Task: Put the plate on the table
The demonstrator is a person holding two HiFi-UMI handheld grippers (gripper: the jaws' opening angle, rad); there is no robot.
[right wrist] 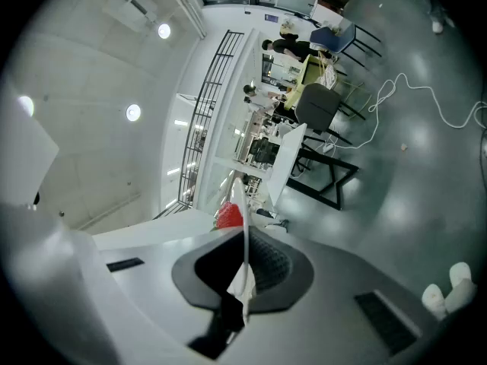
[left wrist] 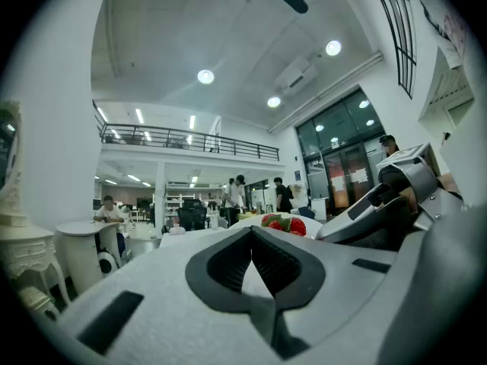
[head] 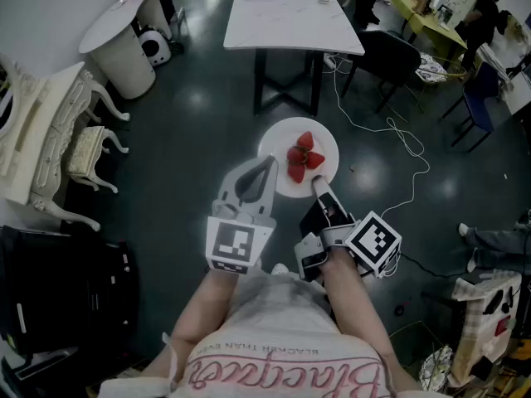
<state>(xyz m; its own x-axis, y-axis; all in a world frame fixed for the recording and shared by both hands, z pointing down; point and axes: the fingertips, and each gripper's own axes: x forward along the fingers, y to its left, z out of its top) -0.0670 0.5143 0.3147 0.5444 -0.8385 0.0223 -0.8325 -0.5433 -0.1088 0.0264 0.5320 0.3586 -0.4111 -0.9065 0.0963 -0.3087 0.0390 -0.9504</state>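
Note:
A white plate [head: 278,143] with several strawberries [head: 304,157] hangs above the dark floor, in front of the white table [head: 292,21]. My right gripper [head: 318,183] is shut on the plate's near right rim. In the right gripper view the plate [right wrist: 242,204] stands edge-on between the pads, with a strawberry [right wrist: 228,216] beside it. My left gripper [head: 268,162] is shut with nothing between its jaws, its tip at the plate's left rim; whether it touches I cannot tell. In the left gripper view the plate [left wrist: 327,220] and strawberries [left wrist: 283,223] lie just past the left gripper [left wrist: 251,242].
A black chair [head: 390,56] stands right of the table, and a white cable [head: 406,143] snakes over the floor there. A round white table [head: 124,36], an ornate white dresser [head: 50,123] and a stool [head: 87,152] line the left. A black case [head: 58,297] sits near left.

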